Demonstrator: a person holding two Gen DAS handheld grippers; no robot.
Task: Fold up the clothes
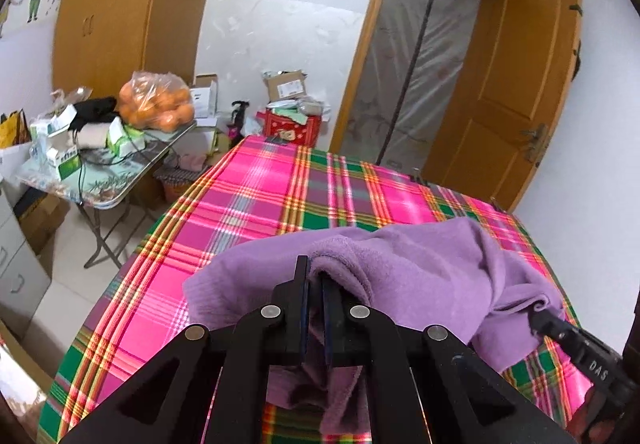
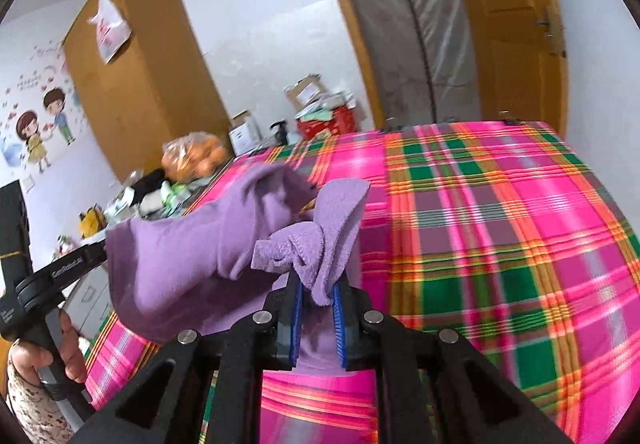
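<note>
Purple garment point(image 1: 420, 268) lifted off plaid bed point(image 1: 248, 199), edges pinched by left tool point(image 1: 314, 280) and right tool point(image 2: 316, 292); far bed bare.

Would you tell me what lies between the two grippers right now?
The purple garment spans the stretch: the right gripper pinches one bunched end, the left gripper is shut on another part. Both wrist views show it, lifted over the plaid cloth.

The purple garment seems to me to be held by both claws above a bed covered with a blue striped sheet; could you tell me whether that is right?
Not quite: the sheet is a pink, green and orange plaid, not blue striped, as the right wrist view shows plainly. The rest holds: the purple garment is pinched by the right claw and the left claw above the bed.
</note>
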